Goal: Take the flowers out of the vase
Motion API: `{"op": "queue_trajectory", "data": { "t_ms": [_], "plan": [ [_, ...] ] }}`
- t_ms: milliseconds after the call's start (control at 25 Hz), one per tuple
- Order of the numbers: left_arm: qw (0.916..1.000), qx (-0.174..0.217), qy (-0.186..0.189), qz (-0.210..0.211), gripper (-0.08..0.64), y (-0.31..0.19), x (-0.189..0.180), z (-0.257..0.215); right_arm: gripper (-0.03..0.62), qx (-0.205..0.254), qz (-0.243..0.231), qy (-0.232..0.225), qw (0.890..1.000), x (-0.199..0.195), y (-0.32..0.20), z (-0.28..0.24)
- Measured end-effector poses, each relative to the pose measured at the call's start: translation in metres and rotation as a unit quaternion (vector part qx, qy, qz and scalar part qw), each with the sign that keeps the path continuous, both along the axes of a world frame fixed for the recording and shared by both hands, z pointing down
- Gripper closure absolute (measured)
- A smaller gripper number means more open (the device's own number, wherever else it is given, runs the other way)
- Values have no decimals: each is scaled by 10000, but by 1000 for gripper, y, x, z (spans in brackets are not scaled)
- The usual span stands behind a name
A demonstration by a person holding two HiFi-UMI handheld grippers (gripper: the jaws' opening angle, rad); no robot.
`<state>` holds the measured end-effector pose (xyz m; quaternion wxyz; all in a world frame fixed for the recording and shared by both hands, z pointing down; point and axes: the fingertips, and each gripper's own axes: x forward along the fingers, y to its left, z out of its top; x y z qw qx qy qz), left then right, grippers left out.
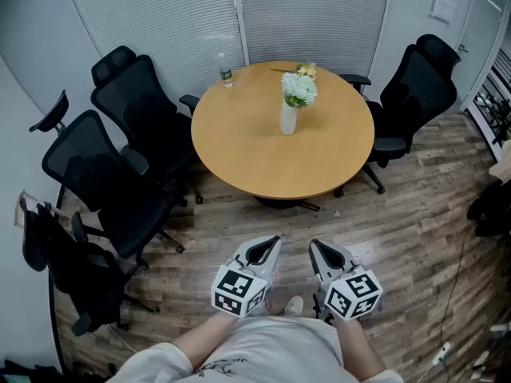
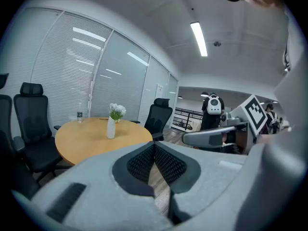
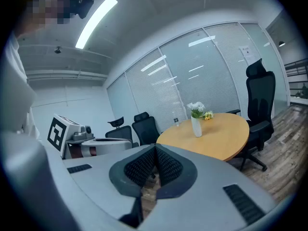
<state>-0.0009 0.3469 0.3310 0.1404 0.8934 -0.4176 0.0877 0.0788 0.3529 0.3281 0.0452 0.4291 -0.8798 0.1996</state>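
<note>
I hold left gripper (image 1: 275, 241) pressed together, empty | right gripper (image 1: 314, 245) likewise | flowers (image 1: 299, 91) in vase (image 1: 288, 120) on table (image 1: 239, 146), well apart from both

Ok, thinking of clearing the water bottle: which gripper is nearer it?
Left. The left gripper and right gripper are side by side short of the table; the bottle stands far-left on it.
</note>
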Motion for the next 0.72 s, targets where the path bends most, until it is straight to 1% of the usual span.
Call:
{"op": "queue_trajectory", "data": {
  "t_ms": [320,600,720],
  "plan": [
    [10000,-5,11,-32,551,-2,-2,0,586,28,-47,-10,10000,-4,-3,-1],
    [10000,12,50,-10,551,-2,-9,-2,585,-69,69,-60,9999,-8,-3,0],
    [10000,12,64,39,551,-1,-14,-2,584,9,109,-118,9999,-15,-2,-3]
  ]
}}
